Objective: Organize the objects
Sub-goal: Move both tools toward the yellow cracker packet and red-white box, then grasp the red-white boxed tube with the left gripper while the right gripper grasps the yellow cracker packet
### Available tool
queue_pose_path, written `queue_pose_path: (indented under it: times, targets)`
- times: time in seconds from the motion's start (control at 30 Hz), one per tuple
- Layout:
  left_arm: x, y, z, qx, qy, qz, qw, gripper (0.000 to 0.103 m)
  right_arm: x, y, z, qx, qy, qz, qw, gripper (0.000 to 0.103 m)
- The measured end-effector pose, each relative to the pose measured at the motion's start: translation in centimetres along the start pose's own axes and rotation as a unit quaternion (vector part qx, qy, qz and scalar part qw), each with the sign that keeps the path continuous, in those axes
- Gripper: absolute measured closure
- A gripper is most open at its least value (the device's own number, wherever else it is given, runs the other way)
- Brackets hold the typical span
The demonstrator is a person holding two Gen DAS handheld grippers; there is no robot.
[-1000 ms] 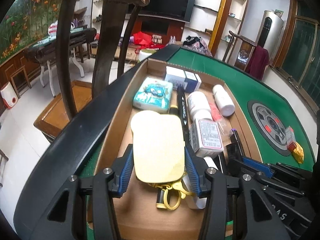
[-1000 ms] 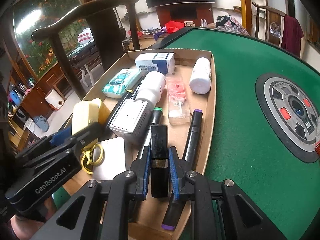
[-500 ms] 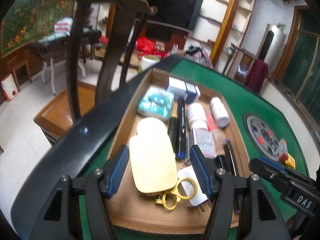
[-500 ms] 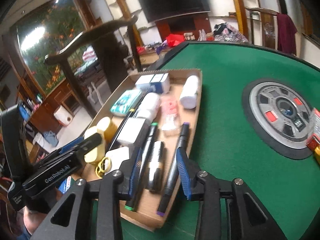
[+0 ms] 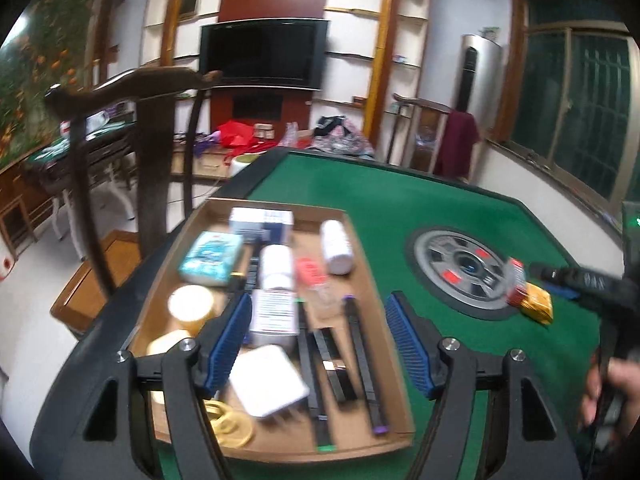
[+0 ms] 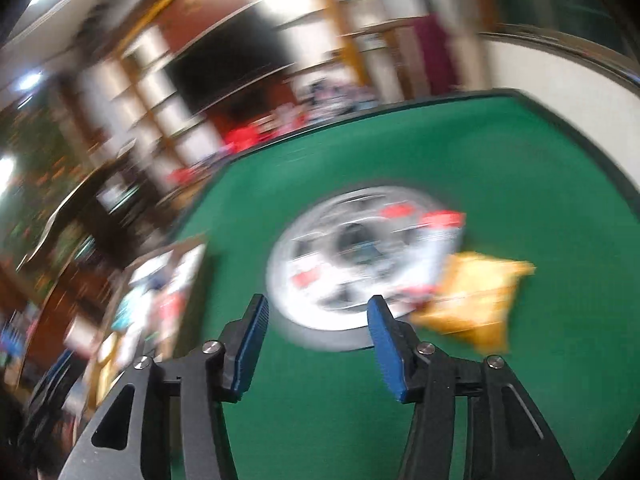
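Two empty grippers, jaws opening: the left gripper (image 5: 318, 340) hangs over the filled cardboard tray (image 5: 362, 446), while the right gripper (image 6: 314, 344) nears the yellow packet (image 6: 474, 300) just ahead-right, where haste risks shoving it away.

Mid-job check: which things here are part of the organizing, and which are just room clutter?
Job items:
cardboard tray
white bottle
tissue pack
purple-capped marker
white charger
yellow packet
red-and-white pack

Just lying about:
television
wooden chair
maroon garment
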State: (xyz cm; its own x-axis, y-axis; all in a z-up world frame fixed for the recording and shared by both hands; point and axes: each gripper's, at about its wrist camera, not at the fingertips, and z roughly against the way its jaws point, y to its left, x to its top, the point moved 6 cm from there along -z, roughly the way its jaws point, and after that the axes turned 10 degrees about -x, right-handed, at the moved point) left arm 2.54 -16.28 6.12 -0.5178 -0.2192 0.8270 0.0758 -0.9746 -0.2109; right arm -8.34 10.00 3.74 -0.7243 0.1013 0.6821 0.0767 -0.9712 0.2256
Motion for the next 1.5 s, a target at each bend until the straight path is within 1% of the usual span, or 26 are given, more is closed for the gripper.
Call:
queue_pose_path:
  times: [0.03,0.07,0.13,0.23,0.37,0.43,0.53,0.63,0.73,0.77,0.87,0.97,1.03,1.13,1.2,1.23,1.27,1.3,1.33,1.37,1.43,1.5]
  targets:
    - [-0.2,-0.7,-0.3,-0.006,0.004,-0.005,1.0000,0.034,0.4,-1.9,-0.3,-0.031,0.003,-0.012,0.999,0.036]
    - [-0.5,-1.4,-0.7,-0.011,0.010,-0.011,0.9998,0.034,0.7,-3.7,-0.7,-0.053,0.012,-0.025,0.998,0.036]
    - [-1.2,-2.5,-1.4,-0.021,0.022,-0.020,0.9993,0.034,1.0,-6.5,-1.5,-0.070,0.026,-0.063,0.995,0.036]
    - [-1.9,-3.7,-2.1,-0.031,0.037,-0.032,0.9983,0.034,1.0,-8.5,-2.5,-0.086,0.048,-0.090,0.991,0.036]
    - [-2.3,-4.1,-2.1,-0.038,0.042,-0.039,0.9976,0.034,0.8,-8.6,-3.9,-0.097,0.068,-0.092,0.989,0.036]
    - [-2.4,-3.9,-2.2,-0.041,0.045,-0.037,0.9974,0.034,0.9,-8.3,-4.2,-0.090,0.066,-0.095,0.989,0.036]
    - [-2.5,-3.6,-2.4,-0.042,0.050,-0.034,0.9972,0.034,1.2,-7.3,-5.3,-0.103,0.065,-0.075,0.990,0.036]
    - [-2.7,-3.7,-2.6,-0.045,0.056,-0.036,0.9968,0.034,1.2,-6.6,-6.6,-0.122,0.072,-0.050,0.989,0.037]
    - [-2.8,-4.2,-2.7,-0.049,0.061,-0.042,0.9960,0.034,1.7,-6.7,-6.9,-0.138,0.065,-0.034,0.988,0.037]
    - [-2.8,-4.5,-2.8,-0.052,0.066,-0.045,0.9954,0.034,1.8,-6.9,-6.9,-0.135,0.068,-0.029,0.988,0.037]
    - [-3.1,-5.4,-3.0,-0.067,0.080,-0.049,0.9933,0.034,1.8,-8.3,-6.8,-0.117,0.075,-0.045,0.989,0.037]
    - [-3.1,-6.4,-3.4,-0.072,0.088,-0.056,0.9920,0.034,1.3,-9.8,-6.6,-0.117,0.083,-0.049,0.988,0.037]
    - [-3.1,-7.1,-3.8,-0.076,0.093,-0.059,0.9911,0.034,1.2,-9.5,-6.7,-0.106,0.088,-0.046,0.989,0.037]
    - [-2.9,-8.5,-4.6,-0.092,0.109,-0.056,0.9882,0.034,1.3,-8.6,-6.9,-0.106,0.088,-0.025,0.990,0.037]
    - [-2.7,-9.4,-5.3,-0.100,0.119,-0.055,0.9863,0.034,1.2,-7.8,-7.6,-0.110,0.094,-0.008,0.989,0.036]
    - [-2.5,-10.0,-5.7,-0.105,0.127,-0.055,0.9848,0.034,1.2,-7.2,-8.0,-0.130,0.086,0.021,0.988,0.036]
    - [-2.4,-10.4,-6.0,-0.110,0.135,-0.054,0.9833,0.034,1.2,-7.0,-8.1,-0.138,0.081,0.035,0.986,0.037]
    - [-2.1,-11.0,-6.6,-0.114,0.145,-0.053,0.9814,0.034,1.2,-6.8,-8.2,-0.145,0.079,0.047,0.985,0.045]
    - [-1.9,-11.4,-6.9,-0.116,0.150,-0.051,0.9805,0.034,1.1,-6.6,-8.2,-0.150,0.078,0.062,0.984,0.050]
    - [-1.5,-12.0,-7.4,-0.117,0.155,-0.050,0.9796,0.034,1.1,-6.6,-8.1,-0.146,0.079,0.074,0.983,0.053]
    - [-0.8,-13.2,-8.1,-0.123,0.165,-0.055,0.9772,0.034,1.0,-7.1,-7.5,-0.123,0.085,0.079,0.986,0.054]
    - [-0.1,-14.7,-9.0,-0.130,0.176,-0.065,0.9736,0.034,1.2,-8.4,-6.7,-0.110,0.078,0.065,0.989,0.054]
